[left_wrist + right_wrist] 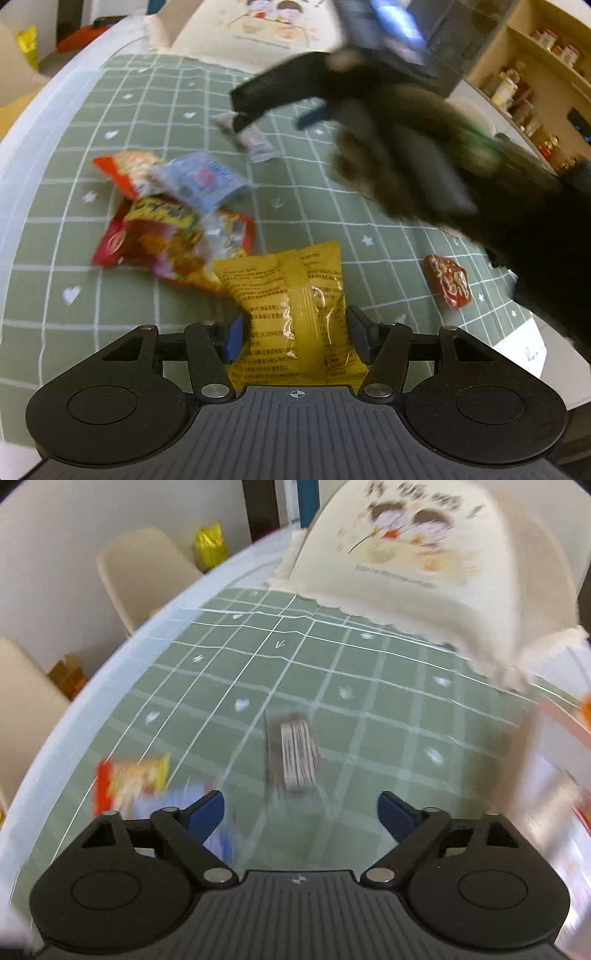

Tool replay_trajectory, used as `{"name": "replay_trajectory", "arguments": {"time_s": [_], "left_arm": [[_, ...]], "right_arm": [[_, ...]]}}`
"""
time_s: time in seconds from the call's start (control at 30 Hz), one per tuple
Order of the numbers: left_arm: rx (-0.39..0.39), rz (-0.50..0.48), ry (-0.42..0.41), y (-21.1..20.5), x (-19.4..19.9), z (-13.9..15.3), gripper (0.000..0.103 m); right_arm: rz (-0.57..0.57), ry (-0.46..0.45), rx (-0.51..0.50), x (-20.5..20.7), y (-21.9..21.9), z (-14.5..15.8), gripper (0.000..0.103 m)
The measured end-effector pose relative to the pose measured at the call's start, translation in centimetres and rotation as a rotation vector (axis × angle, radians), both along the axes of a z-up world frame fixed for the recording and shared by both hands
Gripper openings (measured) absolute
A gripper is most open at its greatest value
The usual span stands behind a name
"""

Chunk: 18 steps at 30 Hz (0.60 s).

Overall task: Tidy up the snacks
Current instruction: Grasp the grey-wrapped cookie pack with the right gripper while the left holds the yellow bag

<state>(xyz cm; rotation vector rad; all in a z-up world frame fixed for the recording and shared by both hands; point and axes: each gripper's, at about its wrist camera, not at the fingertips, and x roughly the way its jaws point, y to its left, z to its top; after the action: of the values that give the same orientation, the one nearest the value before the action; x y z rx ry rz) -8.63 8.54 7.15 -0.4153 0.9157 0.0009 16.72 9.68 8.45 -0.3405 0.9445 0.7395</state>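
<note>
Left gripper (pixel 293 338): its blue pads are flanking a yellow packet (pixel 295 295), one on each long edge; they are sitting at the packet's sides, and I am judging them as pinching it, though the contact itself is hard to confirm.
Yellow packet: lying back-side up on the green cloth (pixel 74 221), its long axis running straight away from the left wrist camera, its near end between the fingers.
Right gripper (pixel 301 812): jaws standing spread wide, nothing between them; the left view is showing it blurred above the far part of the cloth.
Grey packet (pixel 297 755): lying on the cloth directly ahead of the spread right jaws, near but apart from them, its long axis pointing roughly away from the camera, so the jaws are looking lined up to close across its narrow width.
Nearer hand: the right one is clearly nearer the grey packet; the left is occupied.
Other snacks: a red-orange pile (pixel 166 240) and a pale blue packet (pixel 203 181) lying left of the yellow one, a small red packet (pixel 448 282) well to its right.
Bag (pixel 406 561): a cream printed bag standing at the cloth's far edge, probably the destination.
Blur: the right view is smeared, so fine detail is uncertain.
</note>
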Motion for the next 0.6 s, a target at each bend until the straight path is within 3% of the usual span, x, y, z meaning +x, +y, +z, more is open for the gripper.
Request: {"name": "replay_trajectory", "arguments": {"time_s": [0.07,0.1,0.13,0.23,0.3,0.47,0.6], "left_arm": [[-0.011,-0.001,0.008,0.5,-0.5,-0.2,0.062],[-0.016,-0.009,0.009,0.7,-0.6,-0.2,0.062],[-0.022,-0.019,0.011,0.8,-0.7,-0.2,0.062],[-0.044,-0.065,0.02,0.5,-0.5,-0.2,0.062],[-0.053,-0.107,0.019,0.0,-0.7,0.0,0.062],[-0.075,-0.218,0.037,-1.7,1.3,-0.7,0.062],[-0.045,-0.17,0.071,-1.5,2.2,-1.5,0.062]], "right_arm": [[-0.021,0.008,-0.032,1.5,2.9,-1.5,0.068],[-0.032,0.019,-0.054,2.0,3.8,-2.3,0.05],[-0.041,0.036,-0.076,2.2,4.3,-3.1,0.041],[-0.039,0.032,-0.096,0.6,3.3,-2.8,0.034],[-0.011,0.043,-0.091,-1.9,0.9,-1.7,0.006],[-0.055,0.071,-0.042,-7.5,-8.8,2.3,0.005],[-0.102,0.049,-0.058,-9.2,-13.9,3.1,0.006]]}}
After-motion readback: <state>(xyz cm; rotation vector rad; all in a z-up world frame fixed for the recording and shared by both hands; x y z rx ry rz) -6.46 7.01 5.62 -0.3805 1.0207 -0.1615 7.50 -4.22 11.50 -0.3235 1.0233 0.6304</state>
